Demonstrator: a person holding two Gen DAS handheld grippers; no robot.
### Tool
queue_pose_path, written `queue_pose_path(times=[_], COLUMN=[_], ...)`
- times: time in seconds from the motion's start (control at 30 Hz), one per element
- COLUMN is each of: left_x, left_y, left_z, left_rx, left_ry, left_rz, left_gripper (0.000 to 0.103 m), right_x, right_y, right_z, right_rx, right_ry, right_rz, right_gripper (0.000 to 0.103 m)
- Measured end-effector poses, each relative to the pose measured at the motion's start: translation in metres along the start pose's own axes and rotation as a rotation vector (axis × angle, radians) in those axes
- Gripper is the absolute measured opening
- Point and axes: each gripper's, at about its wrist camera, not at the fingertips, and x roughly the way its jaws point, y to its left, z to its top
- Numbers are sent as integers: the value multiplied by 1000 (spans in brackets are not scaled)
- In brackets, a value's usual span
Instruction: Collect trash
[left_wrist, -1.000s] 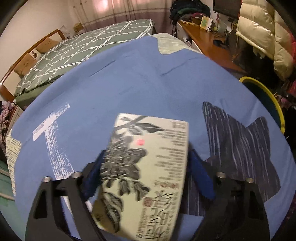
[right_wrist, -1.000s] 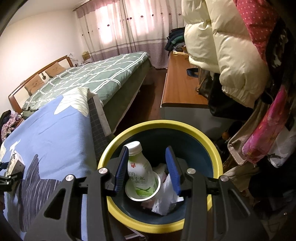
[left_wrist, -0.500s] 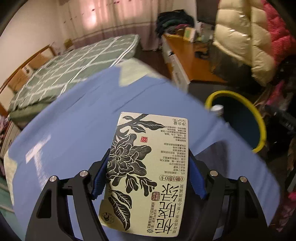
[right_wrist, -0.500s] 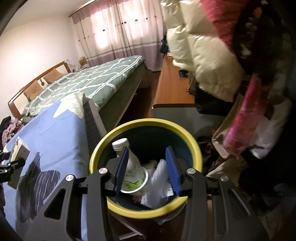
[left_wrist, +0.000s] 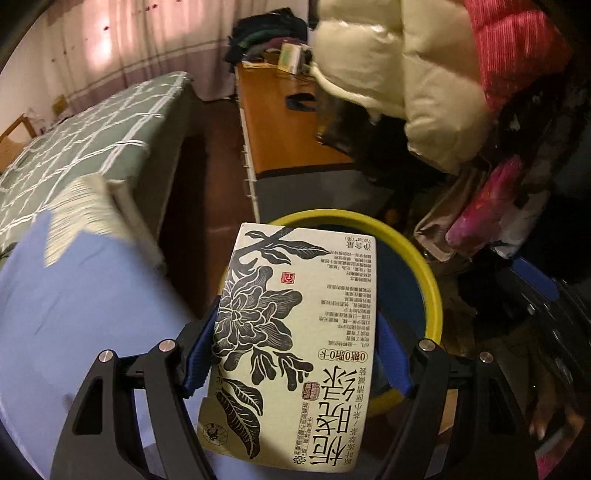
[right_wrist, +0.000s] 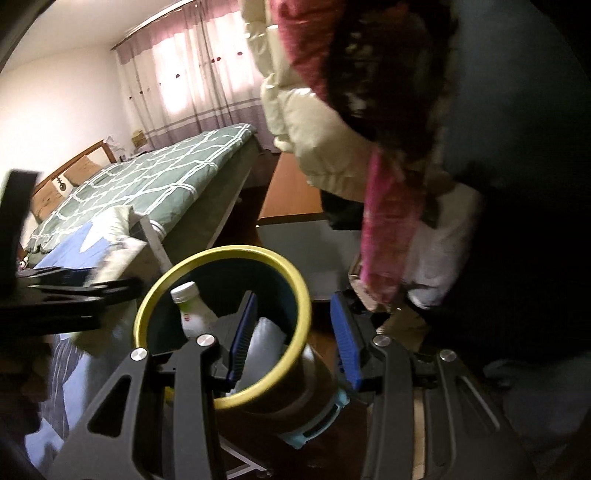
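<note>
Left gripper (left_wrist: 295, 350) clamped on a cream carton (left_wrist: 295, 343) printed with a black flower, carton covering the 9 o'clock part of the yellow-rimmed bin (left_wrist: 424, 273). Right gripper (right_wrist: 295, 332) open and empty, straddling the bin's 3 o'clock rim (right_wrist: 295, 284); bottle (right_wrist: 192, 314) inside at 9 o'clock.

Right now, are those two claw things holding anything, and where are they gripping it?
The left gripper clamps a flower-printed carton by its two long side edges, near the middle. The right gripper holds nothing; its jaws stand apart by the yellow-rimmed bin.
</note>
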Motion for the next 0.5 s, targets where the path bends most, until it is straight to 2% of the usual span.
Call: queue_pose_path(times=[0.07, 0.13, 0.17, 0.23, 0.3, 0.4, 0.5], left_x=[14, 23, 21, 7, -16, -82, -145], left_y=[-8, -11, -8, -1, 9, 27, 45], left_z=[5, 7, 5, 3, -7, -36, -75], left_rx=[-2, -14, -28, -67, -94, -149, -208], left_ry=[8, 11, 7, -33, -76, -220, -333], left_rz=[3, 18, 41, 68, 91, 168, 247], left_gripper=[75, 80, 88, 89, 94, 98, 98], right_x=[-2, -4, -5, -8, -10, -19, -32], right_y=[-3, -4, -3, 0, 8, 21, 46], right_z=[-1, -1, 0, -1, -1, -2, -3], right_rx=[5, 11, 10, 2, -13, -43, -93], right_ry=[-1, -7, -9, -12, -13, -10, -20], right_rz=[-5, -3, 0, 12, 26, 68, 134], right_gripper=[45, 50, 50, 50, 50, 52, 54])
